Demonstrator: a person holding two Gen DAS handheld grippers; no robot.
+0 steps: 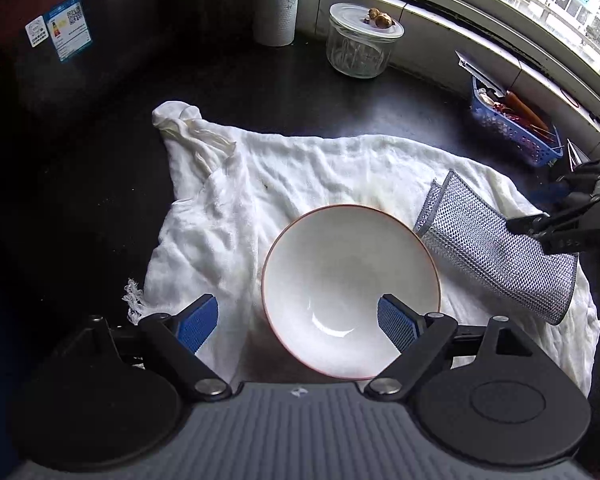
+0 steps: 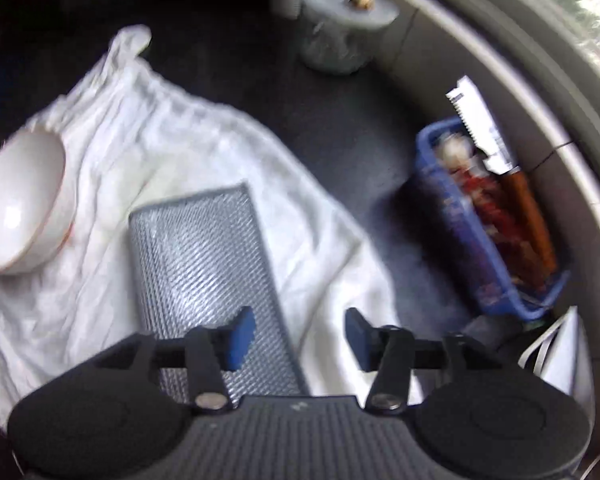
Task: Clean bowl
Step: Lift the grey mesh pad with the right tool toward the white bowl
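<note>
A white bowl point(image 1: 350, 292) with a thin red rim sits on a white cloth point(image 1: 300, 168). My left gripper point(image 1: 298, 322) is open, its right finger over the bowl's inside and its left finger outside the rim. A silver mesh scrubbing cloth point(image 1: 496, 244) lies flat to the right of the bowl. My right gripper point(image 2: 300, 338) is open and empty above the near end of the mesh cloth point(image 2: 208, 264); it shows at the right edge of the left wrist view point(image 1: 540, 228). The bowl point(image 2: 22, 208) is at the left in the blurred right wrist view.
A glass jar point(image 1: 358, 42) with a lid stands at the back by a white roll point(image 1: 278, 0). A blue basket point(image 1: 516, 128) of utensils sits against the window ledge at the right. The counter point(image 1: 80, 160) is dark.
</note>
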